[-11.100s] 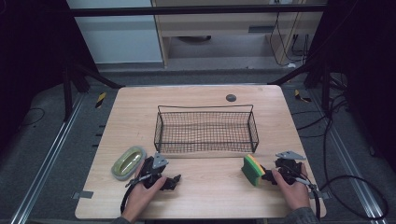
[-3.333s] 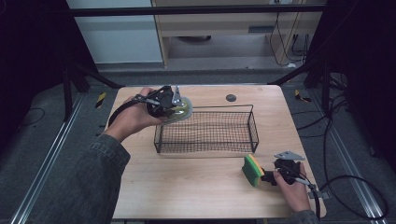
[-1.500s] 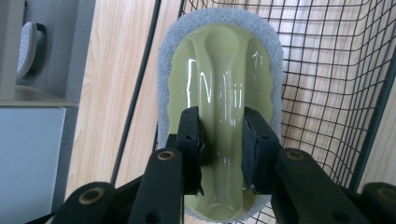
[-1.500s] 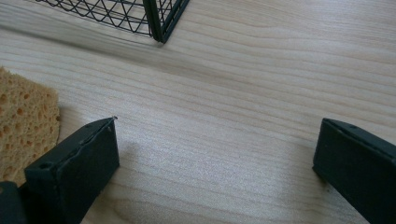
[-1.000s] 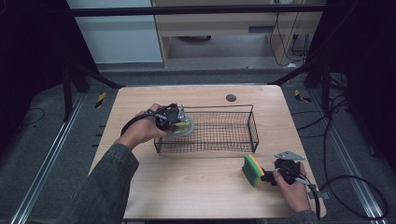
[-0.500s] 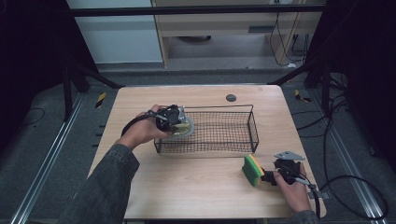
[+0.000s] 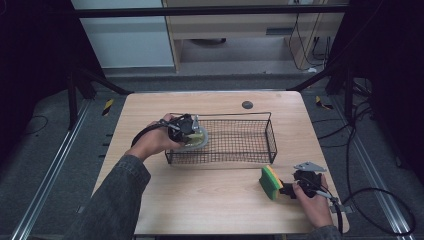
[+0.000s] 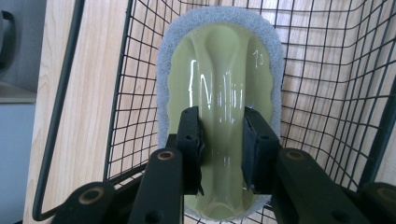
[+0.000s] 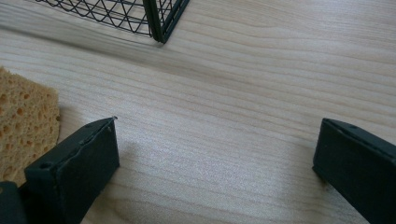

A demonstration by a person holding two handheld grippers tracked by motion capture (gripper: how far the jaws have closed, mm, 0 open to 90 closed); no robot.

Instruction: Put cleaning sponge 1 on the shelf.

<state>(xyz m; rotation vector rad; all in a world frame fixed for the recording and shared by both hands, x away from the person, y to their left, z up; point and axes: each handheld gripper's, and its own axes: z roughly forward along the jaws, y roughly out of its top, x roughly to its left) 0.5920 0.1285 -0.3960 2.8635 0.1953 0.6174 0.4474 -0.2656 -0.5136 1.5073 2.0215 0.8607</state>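
A scrubber (image 7: 199, 140) with an olive-green plastic grip and a grey pad (image 8: 219, 70) hangs inside the left end of the black wire basket (image 7: 270, 136). My left gripper (image 8: 219, 119) is shut on its raised green ridge, one pad on each side. From above, that left gripper (image 7: 189, 129) reaches over the basket's left rim. At the table's front right my right gripper (image 7: 286, 190) rests low and open, with bare wood between its jaws (image 9: 217, 135). A yellow-and-green sponge (image 7: 270, 182) stands just left of it, and its porous face (image 9: 23, 121) lies beside the left jaw.
A small dark round disc (image 7: 246, 104) lies on the wooden table (image 7: 200, 210) behind the basket. The basket's near corner (image 9: 161, 21) sits ahead of the right gripper. Dark frame posts and cables surround the table on the floor.
The scrubber, once lying at the table's front left, has been taken up by the left gripper and carried into the basket's left end. Over the last second almost nothing moved. The right hand stayed put.
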